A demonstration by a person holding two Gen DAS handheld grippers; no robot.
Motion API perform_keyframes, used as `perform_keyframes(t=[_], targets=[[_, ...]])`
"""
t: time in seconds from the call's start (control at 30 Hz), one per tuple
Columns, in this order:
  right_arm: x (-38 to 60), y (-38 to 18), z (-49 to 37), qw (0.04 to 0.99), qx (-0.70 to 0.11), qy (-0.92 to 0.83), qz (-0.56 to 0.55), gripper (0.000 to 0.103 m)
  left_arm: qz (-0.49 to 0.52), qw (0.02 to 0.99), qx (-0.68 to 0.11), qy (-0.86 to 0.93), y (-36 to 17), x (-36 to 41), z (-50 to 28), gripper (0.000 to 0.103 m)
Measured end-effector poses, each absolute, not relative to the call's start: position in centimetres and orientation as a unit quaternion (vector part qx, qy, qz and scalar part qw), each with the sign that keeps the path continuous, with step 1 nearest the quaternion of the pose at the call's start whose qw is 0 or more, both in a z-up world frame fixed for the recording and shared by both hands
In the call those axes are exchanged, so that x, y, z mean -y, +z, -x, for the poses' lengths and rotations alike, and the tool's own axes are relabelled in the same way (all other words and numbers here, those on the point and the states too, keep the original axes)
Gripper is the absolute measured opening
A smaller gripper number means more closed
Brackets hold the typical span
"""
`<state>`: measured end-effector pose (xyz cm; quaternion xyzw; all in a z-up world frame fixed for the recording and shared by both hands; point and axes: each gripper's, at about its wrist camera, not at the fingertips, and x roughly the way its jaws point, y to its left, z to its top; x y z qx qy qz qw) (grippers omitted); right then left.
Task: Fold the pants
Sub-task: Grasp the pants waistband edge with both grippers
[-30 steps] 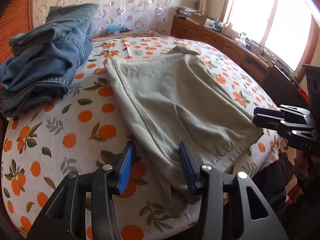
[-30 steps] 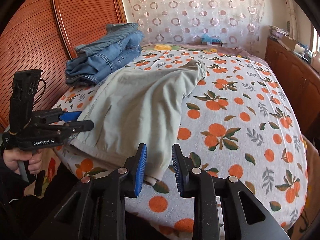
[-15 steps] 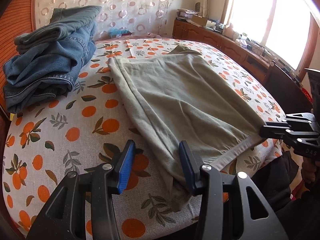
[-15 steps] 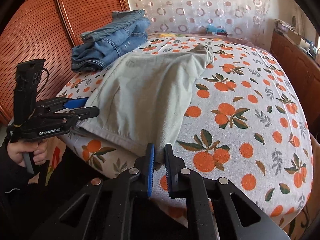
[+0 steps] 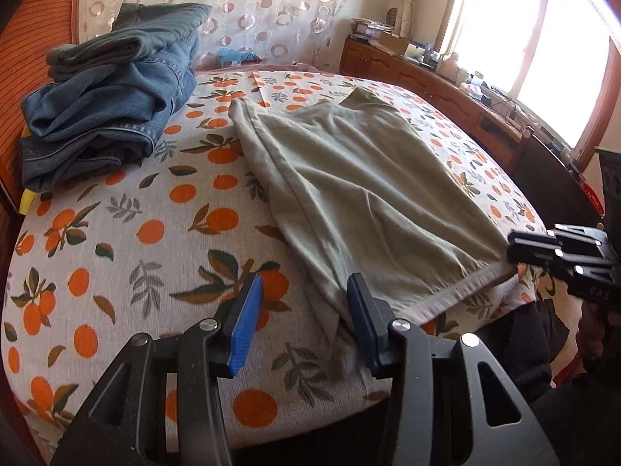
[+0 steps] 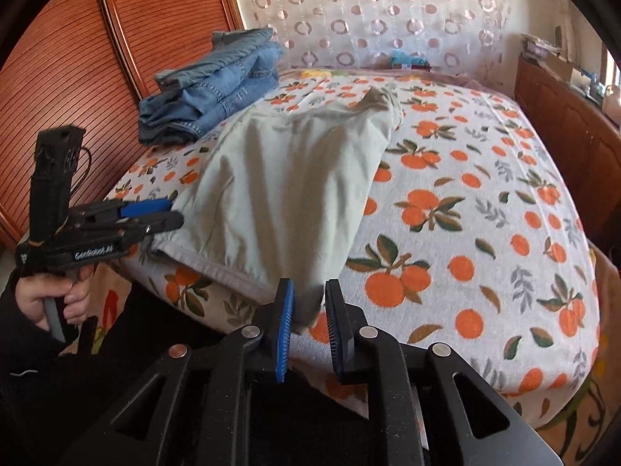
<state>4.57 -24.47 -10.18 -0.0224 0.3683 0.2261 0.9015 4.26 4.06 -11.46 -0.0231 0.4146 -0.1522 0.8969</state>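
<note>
Lying on the orange-print bed (image 5: 147,256), pale green cotton pants (image 5: 349,178) reach its near edge; folded blue jeans (image 5: 112,105) sit beside. Left hand-held gripper (image 5: 304,328) spread at one hem corner; right hand-held gripper (image 6: 308,324) spread around the other.

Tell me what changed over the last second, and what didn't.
The right gripper narrowed, then reopened, its jaws now open around the near corner of the pale green cotton pants. The left gripper stayed open at the other hem corner, a little closer. The pants look unmoved on the orange-print bedspread; the folded blue jeans stack is unchanged.
</note>
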Motion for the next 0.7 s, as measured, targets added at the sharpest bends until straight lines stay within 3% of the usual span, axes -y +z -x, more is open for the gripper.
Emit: perform_keyframes(t=[0.27, 0.7], targets=[[24.1, -10.5, -4.7, 0.913, -0.351, 0.208, 0.020, 0.025, 0.036, 0.898, -0.402, -0.175, -10.5, -4.0, -2.3, 0.046], [23.8, -11.7, -5.5, 0.903, -0.371, 0.214, 0.023, 0.027, 0.036, 0.884, -0.425, -0.190, -11.5, -2.5, -2.4, 0.046]])
